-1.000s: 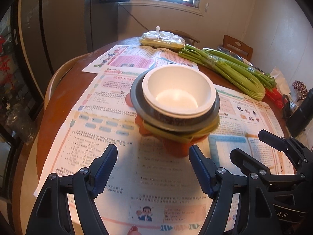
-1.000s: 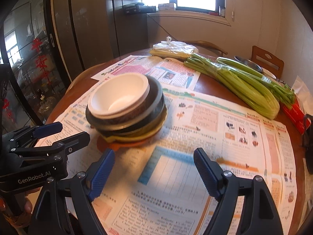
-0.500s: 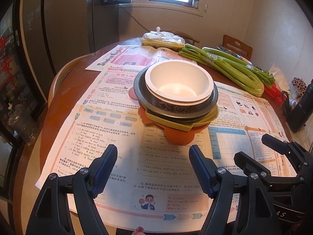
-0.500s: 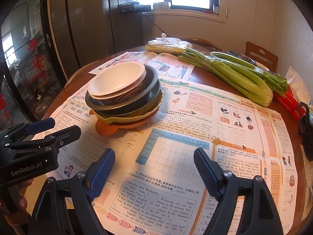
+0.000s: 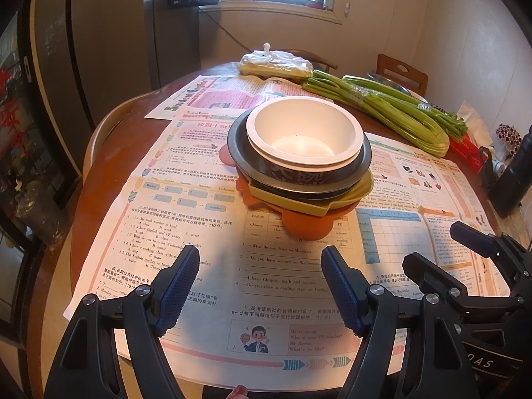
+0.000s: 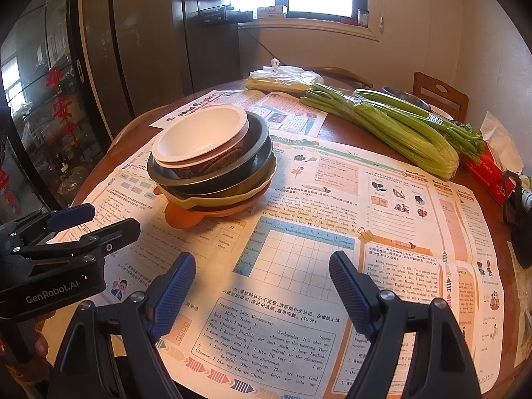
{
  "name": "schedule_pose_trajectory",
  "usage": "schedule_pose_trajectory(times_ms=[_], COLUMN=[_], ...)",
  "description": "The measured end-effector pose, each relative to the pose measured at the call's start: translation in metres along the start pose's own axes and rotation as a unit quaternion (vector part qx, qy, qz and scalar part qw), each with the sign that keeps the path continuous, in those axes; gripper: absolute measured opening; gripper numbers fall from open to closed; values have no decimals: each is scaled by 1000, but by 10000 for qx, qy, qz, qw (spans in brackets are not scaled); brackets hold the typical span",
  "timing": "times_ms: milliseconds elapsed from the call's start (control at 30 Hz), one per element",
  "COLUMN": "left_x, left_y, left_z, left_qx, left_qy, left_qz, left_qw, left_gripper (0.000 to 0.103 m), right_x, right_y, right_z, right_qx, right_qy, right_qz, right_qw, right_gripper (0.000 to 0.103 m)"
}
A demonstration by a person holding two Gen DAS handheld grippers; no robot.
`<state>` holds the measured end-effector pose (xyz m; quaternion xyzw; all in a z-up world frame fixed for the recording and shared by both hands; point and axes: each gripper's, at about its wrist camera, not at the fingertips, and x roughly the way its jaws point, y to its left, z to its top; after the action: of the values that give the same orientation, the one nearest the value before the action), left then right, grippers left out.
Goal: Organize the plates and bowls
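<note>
Round wooden surface (image 5: 109,153), papered with worksheets (image 5: 206,259); celery bundle (image 5: 382,109) at far edge, window behind. Mid-surface: nested stack, orange plate (image 5: 307,227) at bottom, yellow dish (image 5: 299,204), dark bowl (image 5: 266,169), white bowl (image 5: 304,133) on top. Probably rigid, breakable, slick; top-heavy. Best grabbed by rim. Left gripper (image 5: 259,282) and right gripper (image 6: 261,286) both wide, empty, short of stack.

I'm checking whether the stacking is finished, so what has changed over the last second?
Both open grippers, left and right, have drawn back from the dish stack, which now sits farther off in both views. Nothing was gripped or released. The stack, white bowl on top, and the celery stayed put.
</note>
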<state>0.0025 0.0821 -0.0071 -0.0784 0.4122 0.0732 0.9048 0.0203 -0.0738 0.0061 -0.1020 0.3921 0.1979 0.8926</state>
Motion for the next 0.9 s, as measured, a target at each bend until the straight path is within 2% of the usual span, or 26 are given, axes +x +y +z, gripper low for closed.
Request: schedule_pose_trajectory(times_ms=[900], left_x=[3], left_y=[-3], left_z=[5], left_qx=[62], left_qy=[50], left_qz=[79], left_qw=[9999], left_gripper=[77], right_x=[3], right_y=[-2], right_z=[3], right_qx=[0], right_qy=[57], right_qz=[-102], right_qw=[9999], right_gripper=[82])
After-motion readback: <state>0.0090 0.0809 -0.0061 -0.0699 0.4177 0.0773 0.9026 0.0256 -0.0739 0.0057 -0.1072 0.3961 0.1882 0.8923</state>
